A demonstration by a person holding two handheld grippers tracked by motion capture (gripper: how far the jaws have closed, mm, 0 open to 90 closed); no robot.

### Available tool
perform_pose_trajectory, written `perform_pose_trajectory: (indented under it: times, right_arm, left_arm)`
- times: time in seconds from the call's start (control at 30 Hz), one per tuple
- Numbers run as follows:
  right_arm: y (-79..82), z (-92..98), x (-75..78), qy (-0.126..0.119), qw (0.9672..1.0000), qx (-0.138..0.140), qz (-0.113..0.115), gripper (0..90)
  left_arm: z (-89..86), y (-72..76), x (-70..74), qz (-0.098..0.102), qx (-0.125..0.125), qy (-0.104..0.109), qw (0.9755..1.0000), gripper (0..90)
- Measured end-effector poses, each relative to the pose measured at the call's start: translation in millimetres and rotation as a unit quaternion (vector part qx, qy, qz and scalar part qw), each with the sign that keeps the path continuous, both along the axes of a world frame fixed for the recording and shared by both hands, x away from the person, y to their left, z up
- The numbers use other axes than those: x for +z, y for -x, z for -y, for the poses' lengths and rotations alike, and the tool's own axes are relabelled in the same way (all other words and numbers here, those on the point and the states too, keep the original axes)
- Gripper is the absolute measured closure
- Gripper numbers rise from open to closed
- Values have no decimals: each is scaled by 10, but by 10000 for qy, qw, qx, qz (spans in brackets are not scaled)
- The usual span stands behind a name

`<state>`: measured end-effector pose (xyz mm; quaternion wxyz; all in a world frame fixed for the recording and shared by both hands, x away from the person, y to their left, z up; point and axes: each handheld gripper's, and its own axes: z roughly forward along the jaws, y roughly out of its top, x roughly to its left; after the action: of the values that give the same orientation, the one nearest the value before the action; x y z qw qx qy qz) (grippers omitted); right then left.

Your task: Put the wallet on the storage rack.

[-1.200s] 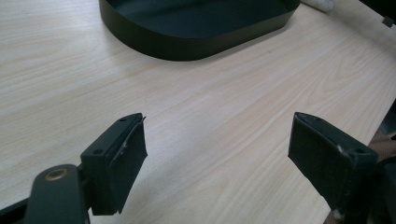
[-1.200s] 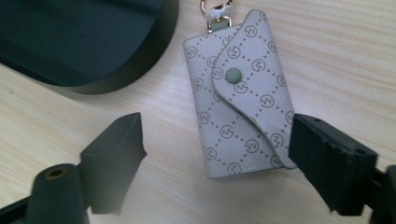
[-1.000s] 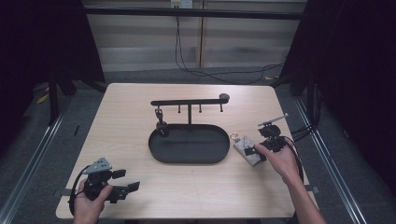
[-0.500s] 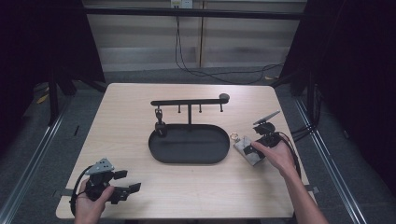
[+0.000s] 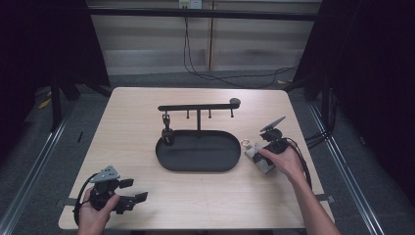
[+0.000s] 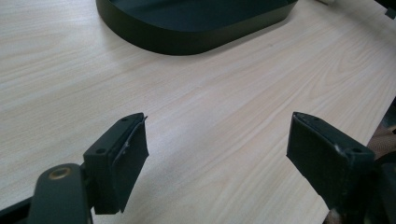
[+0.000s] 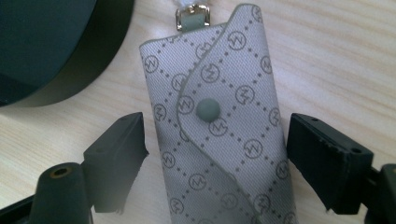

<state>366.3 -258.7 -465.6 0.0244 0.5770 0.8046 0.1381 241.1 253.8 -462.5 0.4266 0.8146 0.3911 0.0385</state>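
1. Key pouch (image 7: pixel 219 135) (grey, monogram print, snap button on the flap) is lying flat on the table (image 5: pixel 132 122), just off the right end of the black oval tray (image 5: pixel 198 164). Its little metal clasp (image 7: pixel 192 15) points toward the tray side.
2. Right gripper (image 7: pixel 215 154) is spread wide with one jaw on each side of the pouch, not pinching it yet as far as I can tell. Looks lined up across the narrow width, which makes sense since that's the easiest way to grab a flat thing like this.
3. Left gripper (image 6: pixel 217 149) is parked at the near left corner of the table, jaws released and holding nothing, just bare wood between them. Probably staying out of the way.
4. Behind the tray there's a rack with hooks (image 5: pixel 198 106), and something small already hangs off its left end (image 5: pixel 167 128). My guess is the pouch is headed for a hook by that clasp, so the grip has to leave the clasp end free.
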Motion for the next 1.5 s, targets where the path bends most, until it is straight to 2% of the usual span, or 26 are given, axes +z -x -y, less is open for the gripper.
perform_pose_trajectory:
  times: [0.17, 0.47, 0.6, 0.63, 0.8, 1.13, 1.43, 1.5]
  right_arm:
    - [-32, -53, -52, 206, 9997, 32, -103, 227]
    - [-83, -106, -95, 347, 9991, 142, -212, 244]
    - [-86, -149, -101, 522, 9981, 239, -203, 253]
    - [-83, -173, -107, 629, 9973, 334, -174, 263]
    - [-106, -183, -93, 689, 9965, 374, -285, 297]
    - [-126, -167, -56, 573, 9967, 251, -513, 326]
    - [-120, -140, 33, 482, 9977, 40, -473, 327]
    - [-102, -103, 93, 334, 9983, -67, -478, 328]
  left_arm:
    - [-21, -4, 8, 18, 3, 40, 10000, 201]
    - [-38, 3, 29, 70, 49, 130, 9999, 201]
    - [-43, -5, 24, 57, 52, 112, 9999, 201]
    - [-44, -7, 28, 80, 57, 85, 9999, 201]
    - [-45, -8, 23, 65, 50, 59, 9999, 201]
    - [-56, -2, 28, 58, 60, 10, 10000, 208]
    - [-44, -2, 26, 69, 46, -19, 10000, 208]
    - [-45, -1, 28, 71, 56, 2, 10000, 207]
